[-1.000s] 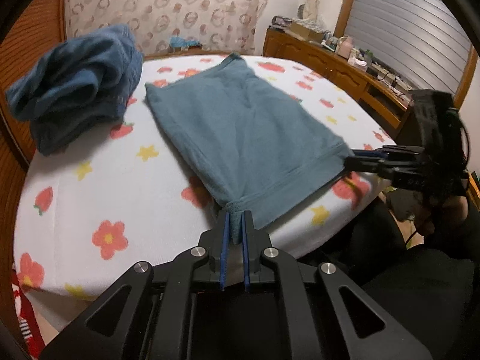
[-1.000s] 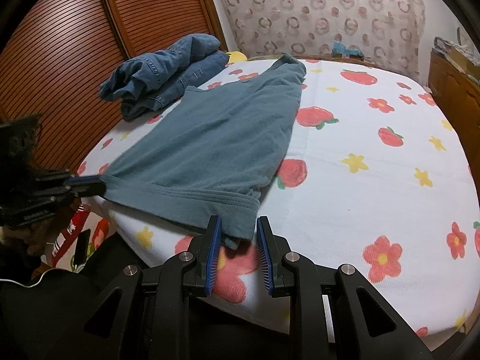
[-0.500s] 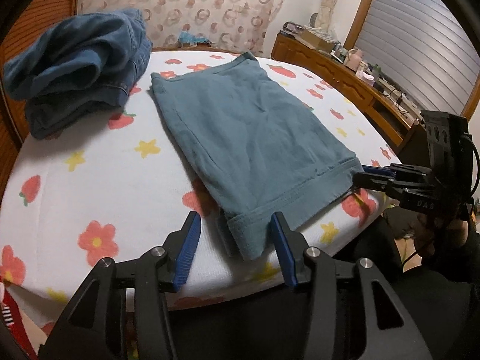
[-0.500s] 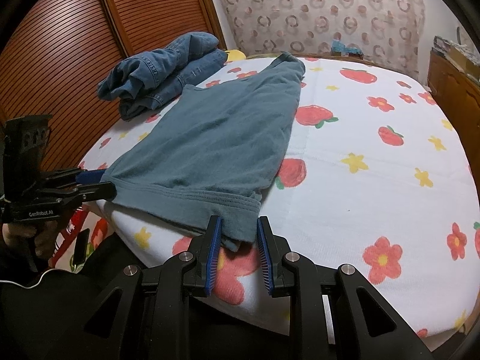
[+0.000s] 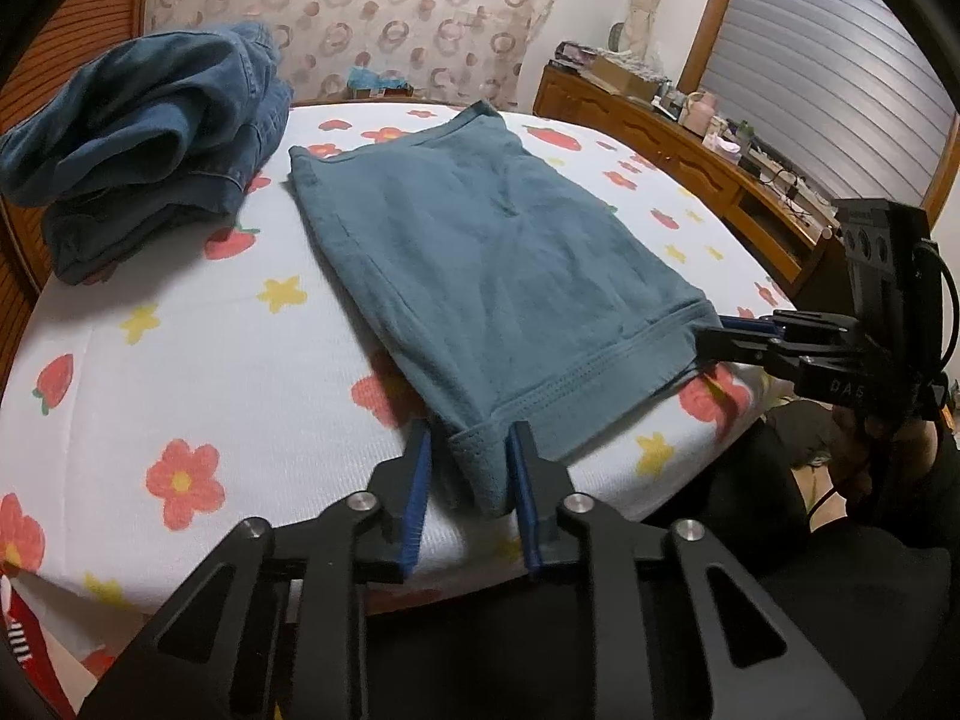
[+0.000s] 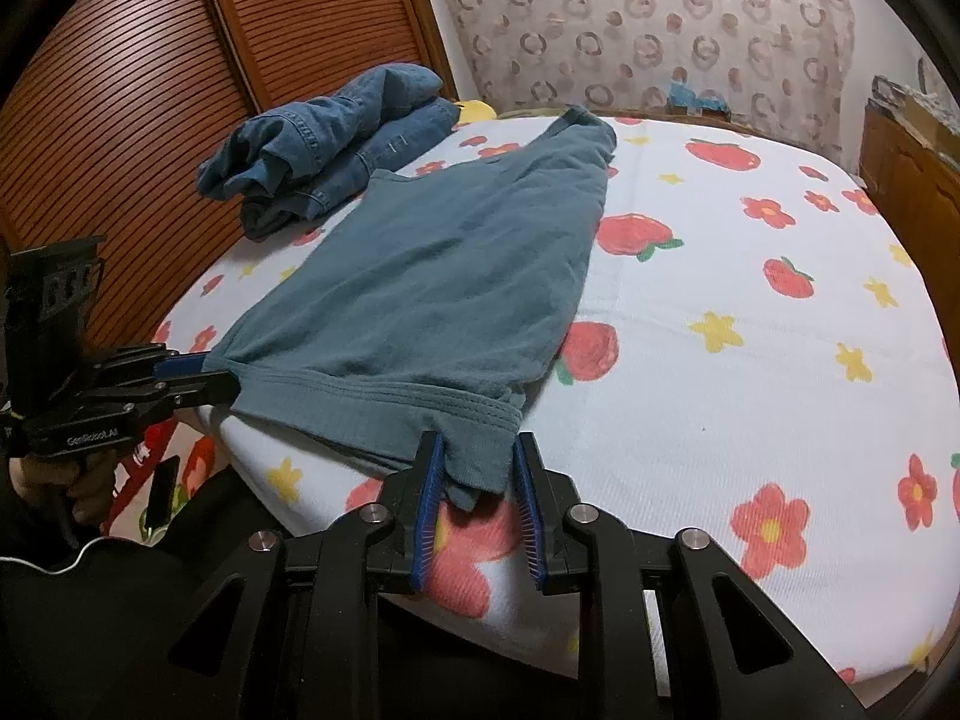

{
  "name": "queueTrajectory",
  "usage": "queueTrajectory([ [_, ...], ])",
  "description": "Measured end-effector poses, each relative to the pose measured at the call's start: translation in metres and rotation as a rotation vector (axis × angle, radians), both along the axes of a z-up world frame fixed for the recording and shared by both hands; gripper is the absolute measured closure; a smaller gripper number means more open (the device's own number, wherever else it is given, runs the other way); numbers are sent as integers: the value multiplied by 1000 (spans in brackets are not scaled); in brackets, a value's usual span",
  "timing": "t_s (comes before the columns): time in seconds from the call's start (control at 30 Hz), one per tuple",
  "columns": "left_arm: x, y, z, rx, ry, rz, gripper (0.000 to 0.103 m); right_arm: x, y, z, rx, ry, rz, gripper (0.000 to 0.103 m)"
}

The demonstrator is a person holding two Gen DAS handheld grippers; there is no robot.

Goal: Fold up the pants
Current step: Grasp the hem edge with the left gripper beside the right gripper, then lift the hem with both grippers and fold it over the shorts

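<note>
1. The left hand-held gripper (image 5: 467, 483) sits at the near edge of the bed (image 5: 180, 360). Its jaws have just been closing, and one near corner of the teal pants (image 5: 480, 276) lies between the blue pads. The right pad looks to touch the cloth while a gap shows at the left pad, so the corner is not yet pinched.

2. The right hand-held gripper (image 6: 477, 480) stands at the other near corner of the same hem. Its jaws have also just been narrowing. The cloth hangs between the pads, seemingly touching both, but whether they press on it cannot be told.

3. Taking both hem corners at once probably sets up a fold: lifted together, the near end could be carried over the far end with the edge kept straight.

4. Just beyond the fingers, the hem is a stitched double band, thicker than the rest. The fabric looks like soft, matte knit. It lies flat and roughly rectangular, running away from both grippers toward the far waistband.

5. The bed sheet is white and finely ribbed, printed with red flowers, strawberries and yellow stars.

6. Farther off, to the left of the pants, blue jeans (image 5: 150, 138) lie in a thick, rumpled denim heap, apart from the teal cloth.
</note>
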State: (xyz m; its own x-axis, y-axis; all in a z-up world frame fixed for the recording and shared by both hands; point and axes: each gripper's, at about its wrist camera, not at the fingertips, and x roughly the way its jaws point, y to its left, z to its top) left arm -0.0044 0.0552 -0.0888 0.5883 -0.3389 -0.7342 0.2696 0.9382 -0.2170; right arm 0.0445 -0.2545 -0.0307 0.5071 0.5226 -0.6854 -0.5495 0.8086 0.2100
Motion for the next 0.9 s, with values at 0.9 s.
queueTrajectory([
  [0.9, -28, -10, 97, -16, -245, -40, 88, -41, -26, 80, 143, -157, 60, 90],
])
